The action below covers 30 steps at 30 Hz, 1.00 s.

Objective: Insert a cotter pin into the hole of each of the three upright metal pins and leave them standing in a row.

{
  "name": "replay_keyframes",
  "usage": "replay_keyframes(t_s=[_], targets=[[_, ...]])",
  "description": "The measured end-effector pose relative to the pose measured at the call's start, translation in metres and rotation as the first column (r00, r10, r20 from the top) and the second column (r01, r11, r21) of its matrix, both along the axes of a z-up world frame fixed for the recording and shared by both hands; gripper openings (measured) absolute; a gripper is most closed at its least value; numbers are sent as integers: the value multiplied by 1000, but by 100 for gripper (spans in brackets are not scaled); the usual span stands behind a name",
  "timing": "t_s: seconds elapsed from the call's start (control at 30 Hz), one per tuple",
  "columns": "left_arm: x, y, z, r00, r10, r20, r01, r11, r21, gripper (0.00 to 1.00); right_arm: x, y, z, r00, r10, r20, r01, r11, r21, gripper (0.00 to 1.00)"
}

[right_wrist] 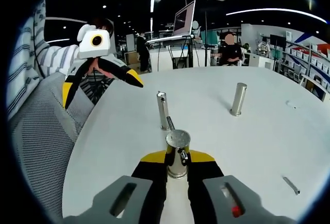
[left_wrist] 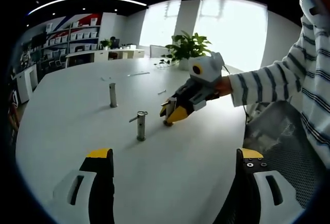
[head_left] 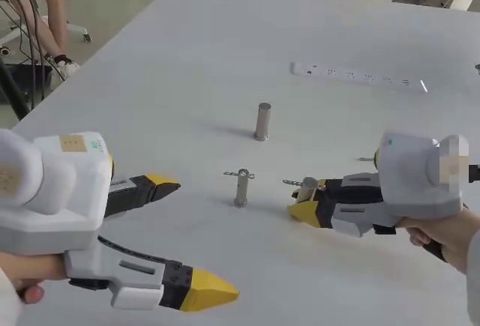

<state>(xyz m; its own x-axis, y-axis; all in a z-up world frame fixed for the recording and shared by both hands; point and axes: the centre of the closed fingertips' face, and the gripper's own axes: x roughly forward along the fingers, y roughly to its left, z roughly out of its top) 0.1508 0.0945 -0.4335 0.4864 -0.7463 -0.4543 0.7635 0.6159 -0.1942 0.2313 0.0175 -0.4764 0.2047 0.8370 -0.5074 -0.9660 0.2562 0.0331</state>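
My right tongs (head_left: 311, 200) are pressed onto the nearest metal pin (head_left: 307, 189), holding it upright on the bench (head_left: 187, 56). A cotter pin (head_left: 291, 183) sticks out sideways near its top, so I judge that one threaded, though I cannot tell how far through it sits. The middle metal pin (head_left: 241, 187) stands free just beside it, with a second cotter pin (head_left: 238, 174) crossing its top. The far metal pin (head_left: 262, 121) stands apart behind them with nothing through it. A loose cotter pin (right_wrist: 291, 185) lies flat on the bench near my right tongs. My left tongs (head_left: 187, 237) hang spread and empty over the near side of the bench. By my reckoning two of three are done. What is left is picking up the loose one, feeding it into the far pin, and seeing that all three stand as a row.
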Motion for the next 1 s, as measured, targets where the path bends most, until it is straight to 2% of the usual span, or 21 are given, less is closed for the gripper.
replay_keyframes(t_s=[0.3, 0.4, 0.53, 0.77, 0.8, 0.83, 1.0], targets=[[1, 1, -1, 1000, 3, -3, -3, 1000, 3, 98, 5, 1, -1, 1000, -18, 5, 18, 1000, 11, 9], [0, 0, 0, 1000, 1, -7, -1, 1000, -8, 97, 5, 1, -2, 1000, -11, 14, 11, 1000, 13, 9], [-1, 0, -2, 1000, 1, -9, -1, 1000, 1, 97, 5, 0, -2, 1000, -14, 17, 13, 1000, 15, 9], [-1, -1, -2, 1000, 0, -9, 0, 1000, 3, 97, 6, 0, 0, 999, -50, 13, 49, 998, 36, 10], [0, -1, -2, 1000, 0, -8, 0, 1000, 3, 97, 6, 2, 6, 998, -62, -4, 62, 995, 75, 11], [0, -1, -2, 1000, 0, -8, 0, 1000, 3, 97, 6, 1, 8, 998, -66, -3, 66, 995, 80, 14], [-1, -1, 2, 1000, -1, 0, 1, 1000, 7, 97, 3, -3, 20, 997, -70, 19, 69, 996, 60, 28]])
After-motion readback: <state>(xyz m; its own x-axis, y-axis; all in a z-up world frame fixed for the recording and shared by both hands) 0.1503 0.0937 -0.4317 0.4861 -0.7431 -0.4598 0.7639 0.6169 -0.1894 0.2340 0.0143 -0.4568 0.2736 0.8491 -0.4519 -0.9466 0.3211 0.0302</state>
